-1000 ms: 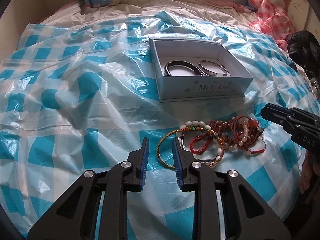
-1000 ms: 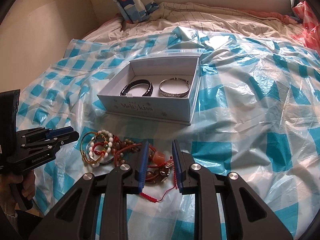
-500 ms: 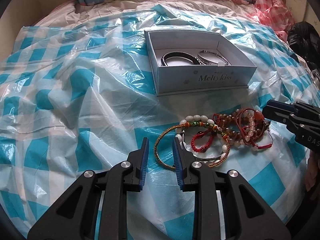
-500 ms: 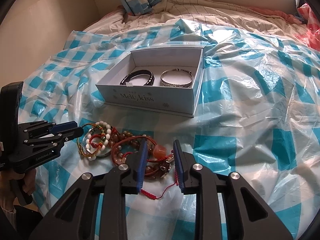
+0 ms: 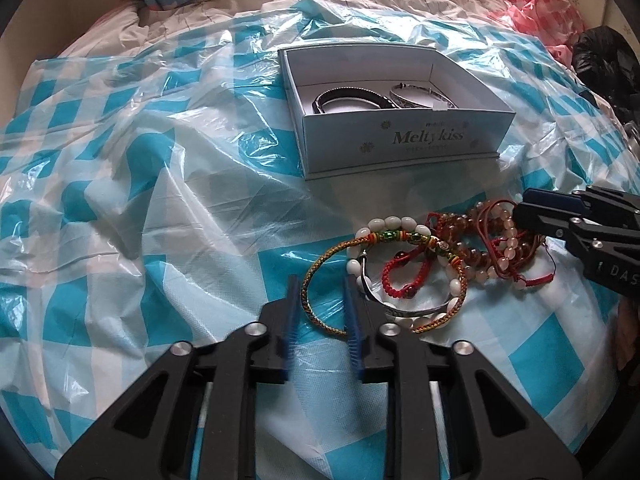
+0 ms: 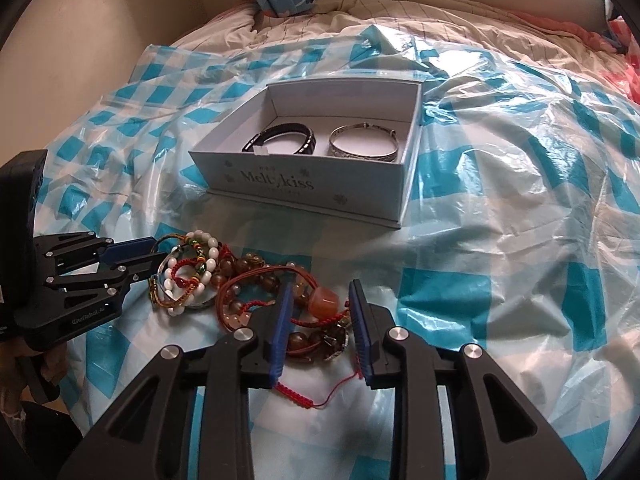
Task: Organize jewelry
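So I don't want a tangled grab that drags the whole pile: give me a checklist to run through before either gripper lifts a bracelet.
1. Box open, with room: ok; black bangle and silver bangle lie side by side, floor free in front.
2. Left gripper straddles one piece: ok; only the woven cord bracelet runs between its jaws, which have just been closing.
3. Cord bracelet free of neighbours: not ok; it overlaps the white bead bracelet.
4. Right gripper on one piece: not ok; several tangled bead strands between the jaws.
5. Anything gripped: cannot tell.
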Action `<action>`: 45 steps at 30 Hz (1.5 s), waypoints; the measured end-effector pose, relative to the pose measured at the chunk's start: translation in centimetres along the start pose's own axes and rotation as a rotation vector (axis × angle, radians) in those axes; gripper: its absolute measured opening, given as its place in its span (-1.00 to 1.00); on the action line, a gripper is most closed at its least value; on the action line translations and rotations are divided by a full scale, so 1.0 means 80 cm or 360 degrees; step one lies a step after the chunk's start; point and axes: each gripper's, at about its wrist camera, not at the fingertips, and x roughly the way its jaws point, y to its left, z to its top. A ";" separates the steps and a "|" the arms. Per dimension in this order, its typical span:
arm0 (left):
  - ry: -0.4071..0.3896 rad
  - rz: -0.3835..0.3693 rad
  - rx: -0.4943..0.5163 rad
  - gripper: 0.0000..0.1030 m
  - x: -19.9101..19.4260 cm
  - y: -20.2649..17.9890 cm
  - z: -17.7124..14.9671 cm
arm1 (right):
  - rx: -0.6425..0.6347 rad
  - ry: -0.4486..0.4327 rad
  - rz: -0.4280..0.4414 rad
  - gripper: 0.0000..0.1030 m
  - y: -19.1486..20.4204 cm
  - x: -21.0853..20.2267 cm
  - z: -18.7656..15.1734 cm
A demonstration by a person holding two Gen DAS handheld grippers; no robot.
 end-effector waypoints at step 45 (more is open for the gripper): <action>-0.0338 -0.0326 -0.0134 -0.94 -0.095 0.000 0.016 | 0.0216 -0.0351 0.0345 -0.67 -0.008 -0.073 0.007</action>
